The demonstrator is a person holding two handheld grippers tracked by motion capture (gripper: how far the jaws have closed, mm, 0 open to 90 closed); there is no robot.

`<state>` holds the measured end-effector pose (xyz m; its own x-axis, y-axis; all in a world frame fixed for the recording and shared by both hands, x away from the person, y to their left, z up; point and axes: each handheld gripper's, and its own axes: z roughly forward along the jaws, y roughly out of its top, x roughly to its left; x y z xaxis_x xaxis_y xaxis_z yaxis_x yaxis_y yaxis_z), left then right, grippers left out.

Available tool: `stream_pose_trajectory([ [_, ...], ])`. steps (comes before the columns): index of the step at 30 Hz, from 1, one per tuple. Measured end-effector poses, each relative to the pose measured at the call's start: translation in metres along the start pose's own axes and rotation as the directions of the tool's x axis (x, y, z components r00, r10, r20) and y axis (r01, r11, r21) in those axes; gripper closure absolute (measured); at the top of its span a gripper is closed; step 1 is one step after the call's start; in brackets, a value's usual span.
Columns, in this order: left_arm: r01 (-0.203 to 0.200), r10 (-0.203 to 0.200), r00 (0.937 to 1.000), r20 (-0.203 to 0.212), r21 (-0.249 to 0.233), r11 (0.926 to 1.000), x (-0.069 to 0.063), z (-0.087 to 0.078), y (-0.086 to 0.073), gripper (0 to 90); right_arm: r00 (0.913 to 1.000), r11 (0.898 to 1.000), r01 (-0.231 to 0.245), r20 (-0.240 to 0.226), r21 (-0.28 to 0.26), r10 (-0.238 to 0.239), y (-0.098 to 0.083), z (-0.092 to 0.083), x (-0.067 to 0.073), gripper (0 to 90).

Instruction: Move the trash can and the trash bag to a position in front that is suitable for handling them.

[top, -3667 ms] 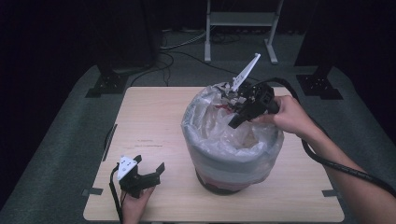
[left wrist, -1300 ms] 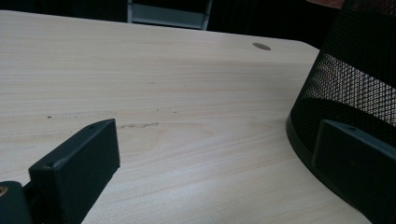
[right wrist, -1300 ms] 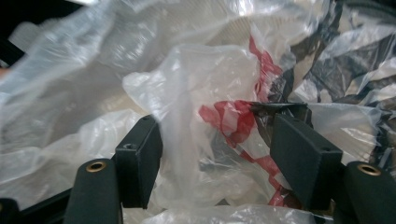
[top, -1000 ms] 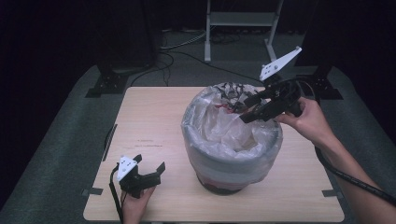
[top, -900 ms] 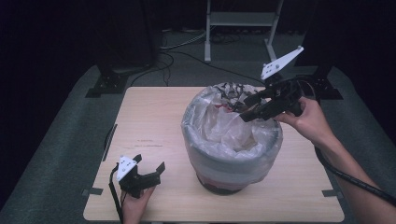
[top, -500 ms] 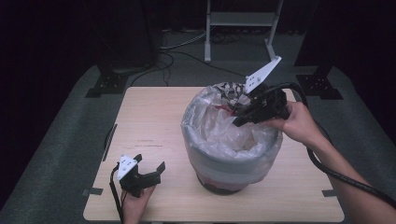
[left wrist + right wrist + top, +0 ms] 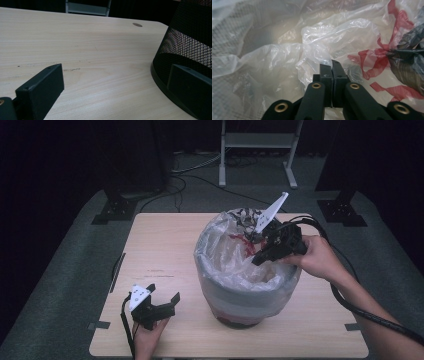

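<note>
- Here, in the high view, a mesh waste bin stands on the worktop, right of centre, lined with a clear plastic liner whose edge folds down over the rim, which keeps the bag from slipping inside.
- The right hand-held gripper reaches in from the right over the bin's mouth, tilted down into the bag, probably so that it can pull the film away from the wall; its jaws have just been closing.
- The left hand-held gripper lies low on the worktop near the front edge, well apart from the bin, with its jaws spread and nothing between them; it seems parked to keep out of the other's way.
- A red-printed bag and dark crumpled stuff sit at the far side of the opening, close to the working jaws, and could get caught with the liner.
- In the left gripper view, the two jaws stand wide apart over bare wood, with the bin's black mesh wall just beside the right-hand jaw.
- In the right gripper view, the jaws are pressed together, pinching a fold of the clear liner; red print lies to their right.
</note>
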<state>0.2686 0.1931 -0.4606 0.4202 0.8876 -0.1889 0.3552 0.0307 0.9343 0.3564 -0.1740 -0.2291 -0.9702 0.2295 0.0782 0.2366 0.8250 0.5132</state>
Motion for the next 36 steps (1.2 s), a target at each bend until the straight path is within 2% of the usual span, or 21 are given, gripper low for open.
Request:
stream_pose_trajectory([
  [1, 0.001, -0.001, 1.0, 0.0, -0.001, 1.0, 0.0, 0.0, 0.0, 0.0, 1.0, 1.0, 0.0, 0.0, 0.0, 0.0, 0.0, 0.0, 0.0, 87.0],
  [2, 0.0, 0.0, 1.0, -0.001, -0.002, 1.0, 0.0, 0.0, 0.0, 0.0, 1.0, 1.0, -0.006, 0.002, -0.014, 0.006, 0.0, -0.001, 0.0, 75.9],
  [3, 0.0, 0.0, 1.0, -0.002, -0.003, 1.0, 0.0, -0.001, 0.0, 0.0, 0.9999, 0.999, -0.015, 0.008, -0.036, 0.015, 0.0, -0.003, -0.001, 68.5],
  [4, 0.0, 0.0, 1.0, -0.002, -0.001, 1.0, 0.0, -0.001, 0.0, 0.0, 0.9996, 0.995, -0.028, 0.007, -0.095, 0.028, -0.002, -0.008, -0.003, 55.5],
  [5, 0.002, -0.002, 1.0, -0.002, 0.0, 1.0, 0.001, -0.001, 0.0, 0.0, 0.9996, 0.995, -0.028, 0.007, -0.095, 0.028, -0.002, -0.008, -0.003, 55.5],
  [7, 0.002, -0.002, 1.0, -0.004, 0.0, 1.0, 0.001, -0.002, -0.001, 0.0, 0.9988, 0.985, -0.042, 0.018, -0.164, 0.045, -0.004, -0.015, -0.006, 45.6],
  [9, 0.001, -0.001, 1.0, -0.006, -0.002, 1.0, 0.002, -0.002, -0.001, 0.0, 0.9988, 0.982, -0.039, 0.021, -0.183, 0.044, -0.005, -0.017, -0.006, 44.8],
  [10, 0.0, 0.0, 1.0, -0.006, -0.002, 1.0, 0.002, -0.003, -0.001, 0.0, 0.999, 0.976, -0.033, 0.022, -0.213, 0.038, -0.008, -0.021, -0.006, 43.5],
  [11, 0.001, -0.001, 1.0, -0.007, 0.0, 1.0, 0.002, -0.003, -0.001, 0.0, 0.999, 0.976, -0.033, 0.022, -0.213, 0.038, -0.008, -0.021, -0.006, 42.3],
  [12, 0.003, -0.003, 1.0, -0.008, -0.001, 1.0, 0.003, -0.004, -0.001, 0.0, 0.9992, 0.968, -0.038, 0.007, -0.248, 0.041, -0.011, -0.024, -0.007, 40.4],
  [14, 0.003, -0.003, 1.0, -0.008, -0.002, 1.0, 0.003, -0.004, -0.001, 0.0, 0.9988, 0.96, -0.048, -0.007, -0.275, 0.048, -0.015, -0.028, -0.008, 39.3],
  [15, 0.003, -0.003, 1.0, -0.008, -0.003, 1.0, 0.003, -0.004, -0.001, 0.0, 0.9988, 0.96, -0.048, -0.007, -0.275, 0.048, -0.015, -0.028, -0.008, 39.3],
  [17, 0.002, -0.002, 1.0, -0.008, -0.003, 1.0, 0.003, -0.004, 0.0, 0.0, 0.998, 0.95, -0.063, -0.019, -0.305, 0.06, -0.019, -0.031, -0.01, 36.8],
  [18, 0.001, -0.001, 1.0, -0.008, -0.004, 1.0, 0.002, -0.004, 0.0, 0.0, 0.9968, 0.937, -0.08, -0.032, -0.341, 0.073, -0.025, -0.035, -0.013, 35.9],
  [19, 0.001, -0.001, 1.0, -0.008, -0.004, 1.0, 0.002, -0.004, 0.0, 0.0, 0.9968, 0.937, -0.08, -0.032, -0.341, 0.073, -0.025, -0.035, -0.013, 35.9],
  [21, 0.003, -0.003, 1.0, -0.008, -0.003, 1.0, 0.002, -0.004, -0.001, 0.0, 0.9959, 0.925, -0.09, -0.04, -0.37, 0.081, -0.031, -0.039, -0.015, 35.7],
  [24, 0.001, -0.001, 1.0, -0.008, 0.0, 1.0, 0.002, -0.004, -0.001, 0.0, 0.9941, 0.907, -0.105, -0.019, -0.407, 0.107, -0.04, -0.046, -0.017, 35.3],
  [26, 0.001, -0.001, 1.0, -0.007, 0.0, 1.0, 0.002, -0.003, -0.001, 0.0, 0.9932, 0.899, -0.104, 0.001, -0.424, 0.116, -0.044, -0.05, -0.016, 35.3],
  [27, 0.0, 0.0, 1.0, -0.007, -0.001, 1.0, 0.002, -0.003, 0.0, 0.0, 0.9932, 0.899, -0.104, 0.001, -0.424, 0.116, -0.044, -0.05, -0.016, 35.3],
  [31, 0.001, -0.001, 1.0, -0.008, -0.002, 1.0, 0.002, -0.003, 0.0, 0.0, 0.9898, 0.874, -0.109, 0.03, -0.473, 0.139, -0.054, -0.058, -0.018, 34.7],
  [36, 0.001, -0.001, 0.9999, -0.011, 0.0, 1.0, 0.003, -0.003, -0.001, 0.0, 0.9815, 0.844, -0.132, 0.051, -0.52, 0.184, -0.07, -0.066, -0.023, 34.1],
])
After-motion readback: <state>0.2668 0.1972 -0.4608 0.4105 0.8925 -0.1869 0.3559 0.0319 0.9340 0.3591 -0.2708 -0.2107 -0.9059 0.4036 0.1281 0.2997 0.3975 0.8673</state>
